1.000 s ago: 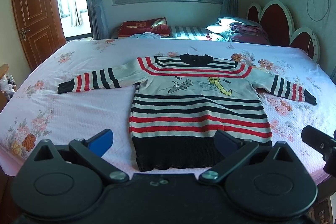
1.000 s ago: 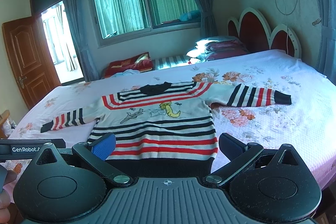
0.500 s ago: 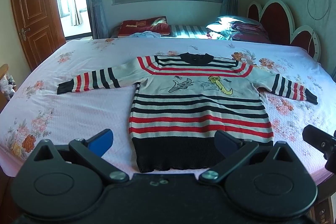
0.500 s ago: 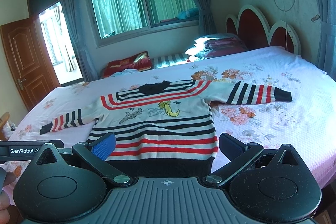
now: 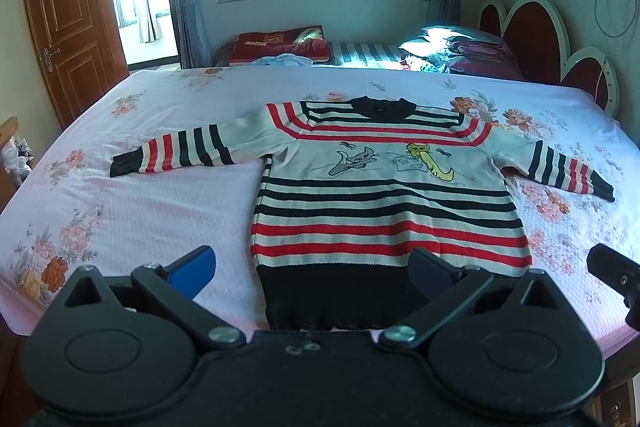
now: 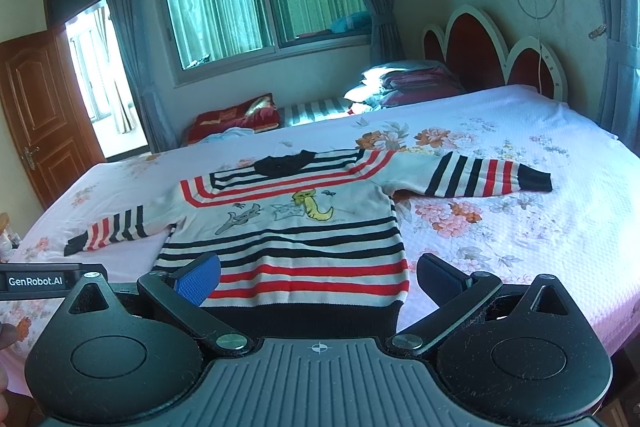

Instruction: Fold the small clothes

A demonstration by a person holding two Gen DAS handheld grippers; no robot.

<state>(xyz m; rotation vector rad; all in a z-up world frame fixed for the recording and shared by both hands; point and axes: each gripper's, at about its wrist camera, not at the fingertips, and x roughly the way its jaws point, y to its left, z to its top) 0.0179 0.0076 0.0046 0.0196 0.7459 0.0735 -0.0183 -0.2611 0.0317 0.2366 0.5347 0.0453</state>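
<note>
A small striped sweater (image 5: pixel 384 203) (image 6: pixel 288 235), white with red and black bands, a black hem and cartoon figures on the chest, lies flat on the bed with both sleeves spread out. My left gripper (image 5: pixel 312 269) hovers open just short of its black hem, nothing between the fingers. My right gripper (image 6: pixel 318 277) also stands open near the hem, slightly toward the sweater's right side. Part of the right gripper (image 5: pixel 616 279) shows at the right edge of the left wrist view, and the left one (image 6: pixel 40 281) at the left edge of the right wrist view.
The bed (image 5: pixel 120 211) carries a pale floral sheet, with a red headboard (image 6: pixel 484 55) on the right. Pillows and folded bedding (image 5: pixel 460 51) lie along the far side under the window. A wooden door (image 5: pixel 68 23) stands open at the left.
Both grippers have risen and shifted slightly; the sweater looks a little lower and closer in each view. Nothing was grasped, and the sweater lies as before.
</note>
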